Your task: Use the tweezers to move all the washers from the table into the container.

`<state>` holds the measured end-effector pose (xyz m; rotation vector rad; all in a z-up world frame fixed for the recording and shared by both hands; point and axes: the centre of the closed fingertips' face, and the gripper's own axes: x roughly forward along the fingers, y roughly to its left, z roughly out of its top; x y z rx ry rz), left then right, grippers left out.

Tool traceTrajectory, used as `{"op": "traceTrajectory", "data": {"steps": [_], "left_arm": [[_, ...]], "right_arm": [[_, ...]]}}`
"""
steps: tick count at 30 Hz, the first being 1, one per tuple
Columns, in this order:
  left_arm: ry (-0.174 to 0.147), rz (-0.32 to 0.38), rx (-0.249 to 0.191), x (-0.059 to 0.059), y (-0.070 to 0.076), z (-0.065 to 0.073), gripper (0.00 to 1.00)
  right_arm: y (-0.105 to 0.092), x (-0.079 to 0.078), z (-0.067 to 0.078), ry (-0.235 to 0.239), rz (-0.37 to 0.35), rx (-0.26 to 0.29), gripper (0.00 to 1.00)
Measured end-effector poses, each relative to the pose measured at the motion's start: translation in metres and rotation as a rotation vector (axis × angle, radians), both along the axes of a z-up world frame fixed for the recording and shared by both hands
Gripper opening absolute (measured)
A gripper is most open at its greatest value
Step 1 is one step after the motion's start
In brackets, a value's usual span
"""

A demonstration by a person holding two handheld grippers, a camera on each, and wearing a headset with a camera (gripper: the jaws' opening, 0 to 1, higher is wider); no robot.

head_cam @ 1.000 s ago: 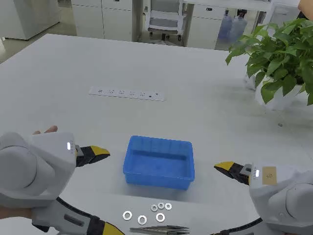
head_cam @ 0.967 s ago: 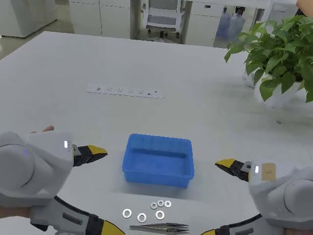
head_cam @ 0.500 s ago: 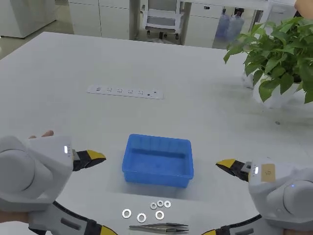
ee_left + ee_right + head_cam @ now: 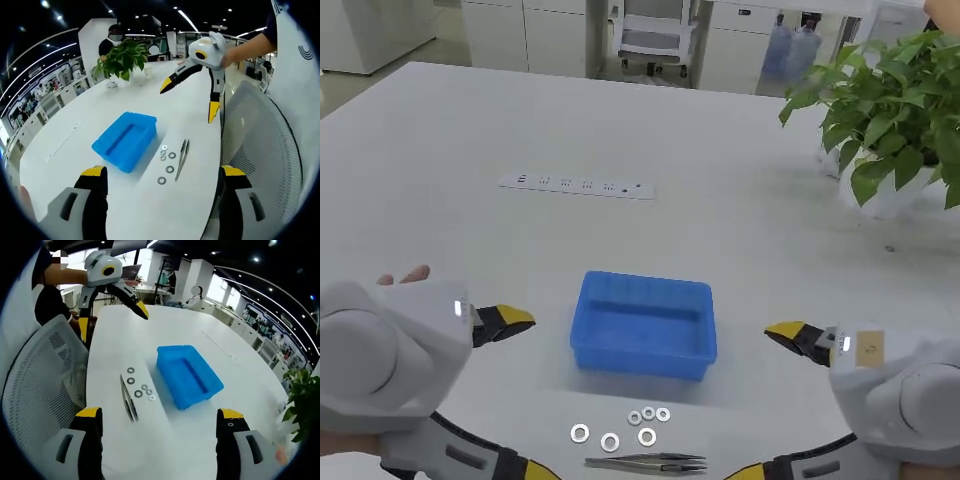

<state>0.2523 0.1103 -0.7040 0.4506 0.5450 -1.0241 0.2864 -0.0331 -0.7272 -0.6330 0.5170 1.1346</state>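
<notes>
The blue container (image 4: 643,325) (image 4: 125,140) (image 4: 189,375) stands open and looks bare inside, at the near middle of the white table (image 4: 620,130). Several small silver washers (image 4: 647,437) (image 4: 170,169) (image 4: 139,393) lie loose just in front of it. The metal tweezers (image 4: 645,463) (image 4: 181,159) (image 4: 128,402) lie flat beside the washers at the table's near edge. My left gripper (image 4: 540,395) (image 4: 162,172) (image 4: 114,325) hovers left of the container, open wide and holding nothing. My right gripper (image 4: 750,402) (image 4: 160,415) (image 4: 187,106) hovers to the right, also open wide with nothing between its jaws.
A white power strip (image 4: 575,186) lies on the table beyond the container. A potted green plant (image 4: 890,110) (image 4: 122,60) stands at the far right. A white mesh chair (image 4: 250,130) (image 4: 40,370) sits against the near table edge. Cabinets and people are in the background.
The head view has shifted slightly. Both grippers stay open, hovering either side of the container; washers and tweezers lie where they were.
</notes>
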Motion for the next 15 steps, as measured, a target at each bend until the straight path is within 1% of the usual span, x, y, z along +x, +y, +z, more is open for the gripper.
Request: {"op": "traceTrajectory", "data": {"steps": [4,10,15], "left_arm": [[0.004,0.002,0.003,0.001,0.0002,-0.0016,0.97],[-0.006,0.007,-0.003,0.006,-0.0002,0.0016,0.97],[-0.009,0.005,-0.007,0.0074,-0.0014,0.0031,0.97]], "right_arm": [[0.0006,0.0002,0.0,0.002,0.002,0.001,0.95],[0.0014,0.0006,-0.0003,0.006,0.007,-0.001,0.95],[0.002,-0.0001,-0.0019,0.01,0.014,-0.008,0.95]]}}
